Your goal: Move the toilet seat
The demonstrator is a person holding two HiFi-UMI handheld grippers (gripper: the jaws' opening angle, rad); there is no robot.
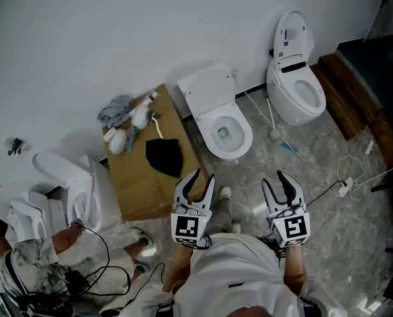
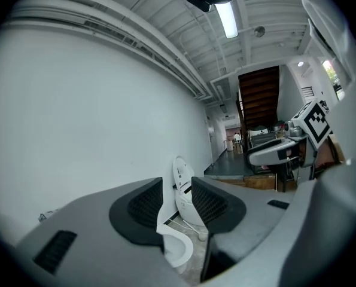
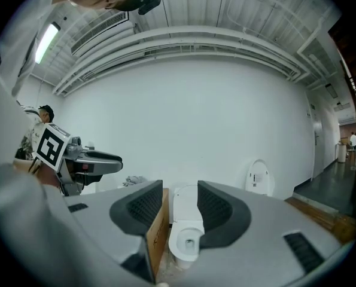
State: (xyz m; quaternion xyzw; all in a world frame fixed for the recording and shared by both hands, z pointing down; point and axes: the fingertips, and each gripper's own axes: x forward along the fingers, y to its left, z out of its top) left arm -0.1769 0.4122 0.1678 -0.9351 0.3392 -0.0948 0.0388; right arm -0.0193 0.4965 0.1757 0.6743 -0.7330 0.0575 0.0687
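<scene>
cardboard box (image 1: 143, 177) stands just beside the middle toilet (image 1: 209, 94), so the left gripper (image 1: 204, 175), jaws narrowly apart on nothing, could snag it while reaching for the toilet seat (image 1: 244, 128) well ahead. the right gripper (image 1: 272, 177) is equally gapped and empty. loose cables (image 1: 345, 170), which only the head view shows, could catch a foot, while the right gripper view alone frames that toilet between its jaws.

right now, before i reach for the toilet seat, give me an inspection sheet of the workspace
surface: grey marbled floor
job's things: toilet ahead, lid raised
clutter: cardboard box carrying black cloth and rags
grippers: left gripper and right gripper open, nothing between jaws
cables: white cable with plug strip on floor, right side
surroundings: white wall, second toilet, wooden steps, person crouched at left
</scene>
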